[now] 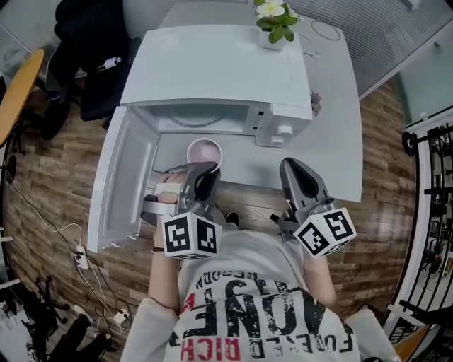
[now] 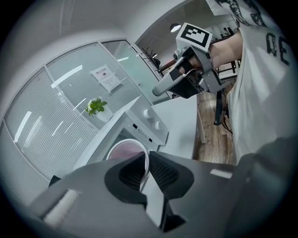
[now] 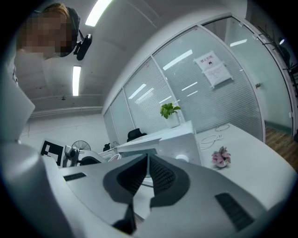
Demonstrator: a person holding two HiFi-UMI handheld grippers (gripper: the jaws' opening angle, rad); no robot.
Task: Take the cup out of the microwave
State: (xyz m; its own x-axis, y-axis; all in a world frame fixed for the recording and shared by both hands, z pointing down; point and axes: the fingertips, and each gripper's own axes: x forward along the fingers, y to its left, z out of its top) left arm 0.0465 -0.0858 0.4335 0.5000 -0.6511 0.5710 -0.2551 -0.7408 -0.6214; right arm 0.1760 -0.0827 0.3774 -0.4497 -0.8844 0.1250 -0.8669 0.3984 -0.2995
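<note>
A white cup (image 1: 204, 152) with a pinkish inside sits just in front of the open cavity of the white microwave (image 1: 212, 71), over the table. My left gripper (image 1: 209, 170) is shut on the cup's near rim, one jaw inside and one outside. The left gripper view has the cup (image 2: 122, 149) right at my left gripper (image 2: 148, 155), its rim pinched between the pads. I cannot tell whether the cup rests on the table or hangs above it. My right gripper (image 1: 289, 164) hovers to the right of the cup, shut and empty; my right gripper (image 3: 148, 157) shows its jaws meeting at the tips.
The microwave door (image 1: 127, 184) swings open to the left, beside my left arm. A potted plant (image 1: 274, 21) stands on top of the microwave. A small pink flower (image 1: 315, 102) and a white cable (image 1: 325, 30) lie on the white table (image 1: 333, 141).
</note>
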